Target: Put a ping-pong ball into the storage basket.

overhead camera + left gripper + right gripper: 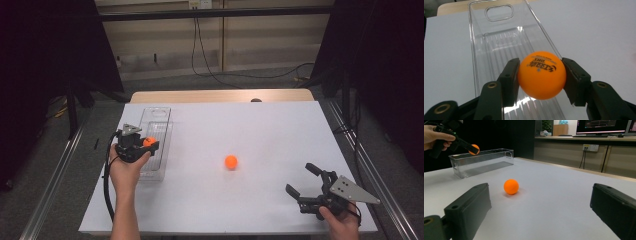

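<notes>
Beneath my left tool (150, 143) sits the clear plastic bin (499, 47), long and narrow on the white surface (260, 130). That tool clamps an orange ping-pong ball (541, 75) just above the bin's floor. Released off-centre, I judge it could bounce over the wall. My right tool (306, 181) gapes empty; the second orange ball (511, 186) ahead of it may roll if nudged.

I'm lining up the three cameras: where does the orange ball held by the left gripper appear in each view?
High view: the held ball is at left, in the left gripper, over the clear tray.
Left gripper view: centre, clamped between the jaws.
Right gripper view: upper left, above the tray's rim.
Shared landmark: the clear tray.
</notes>
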### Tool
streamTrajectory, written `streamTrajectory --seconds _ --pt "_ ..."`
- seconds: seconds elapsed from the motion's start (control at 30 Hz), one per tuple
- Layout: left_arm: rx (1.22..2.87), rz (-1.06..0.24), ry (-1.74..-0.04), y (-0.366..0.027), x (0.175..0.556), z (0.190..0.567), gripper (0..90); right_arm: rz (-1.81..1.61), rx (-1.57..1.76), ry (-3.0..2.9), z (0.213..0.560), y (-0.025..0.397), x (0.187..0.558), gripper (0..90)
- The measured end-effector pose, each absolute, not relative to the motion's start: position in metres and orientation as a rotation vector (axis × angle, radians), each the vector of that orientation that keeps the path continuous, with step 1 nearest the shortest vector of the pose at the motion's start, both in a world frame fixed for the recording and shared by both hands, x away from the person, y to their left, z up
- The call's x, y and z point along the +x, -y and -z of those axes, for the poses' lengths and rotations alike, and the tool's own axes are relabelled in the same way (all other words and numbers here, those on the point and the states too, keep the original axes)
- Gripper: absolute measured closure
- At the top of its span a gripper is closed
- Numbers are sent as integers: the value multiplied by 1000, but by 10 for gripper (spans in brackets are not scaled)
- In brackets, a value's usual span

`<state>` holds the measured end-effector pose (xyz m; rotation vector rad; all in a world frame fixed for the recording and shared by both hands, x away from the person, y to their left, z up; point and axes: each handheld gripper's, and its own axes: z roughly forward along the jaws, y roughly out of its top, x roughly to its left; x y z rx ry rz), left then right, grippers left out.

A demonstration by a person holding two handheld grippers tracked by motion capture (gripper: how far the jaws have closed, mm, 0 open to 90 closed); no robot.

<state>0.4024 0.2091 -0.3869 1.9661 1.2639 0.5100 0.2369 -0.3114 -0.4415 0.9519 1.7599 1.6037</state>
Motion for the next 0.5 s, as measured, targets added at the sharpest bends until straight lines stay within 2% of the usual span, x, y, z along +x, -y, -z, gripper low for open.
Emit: streamTrajectory --seconds 0.5 --pt "1980 -529 -1283 -212 405 394 505 -1603 954 -1761 442 311 237 26"
